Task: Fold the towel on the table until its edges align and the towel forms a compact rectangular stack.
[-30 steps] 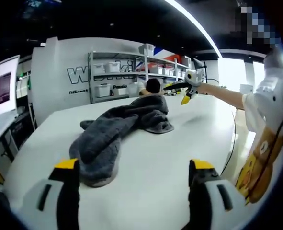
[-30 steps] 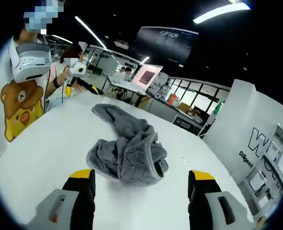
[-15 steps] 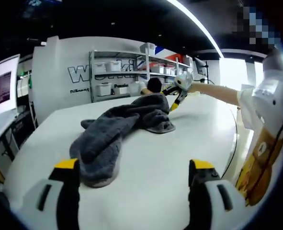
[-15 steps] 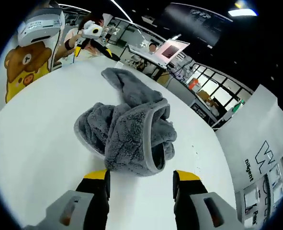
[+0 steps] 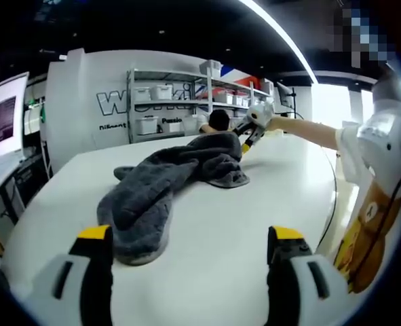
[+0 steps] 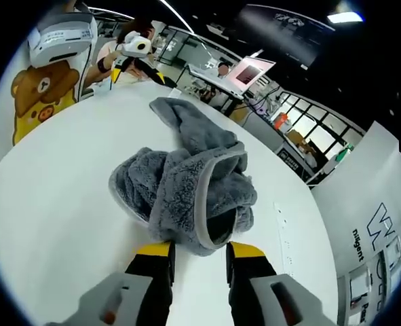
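Note:
A crumpled grey towel (image 5: 166,183) lies in a long heap on the white table (image 5: 254,210). My left gripper (image 5: 190,234) hovers open just short of its near end, nothing between the jaws. In the left gripper view my right gripper (image 5: 245,138) sits at the towel's far end. In the right gripper view the towel (image 6: 186,183) bulges right in front, and its grey-bound rim dips between the tips of my right gripper (image 6: 200,250), whose jaws stand narrowed but still apart. My left gripper (image 6: 136,75) shows beyond the towel's tail, held by a hand.
Metal shelves with white bins (image 5: 166,102) stand behind the table. A monitor (image 5: 0,122) is off to one side and a pink laptop screen (image 6: 247,71) sits on a further desk. The person in a bear-print shirt (image 6: 41,95) stands at the table's edge.
My right gripper has come down to the towel's rim, and its jaws have narrowed around that rim. My left gripper has stayed open in about the same place.

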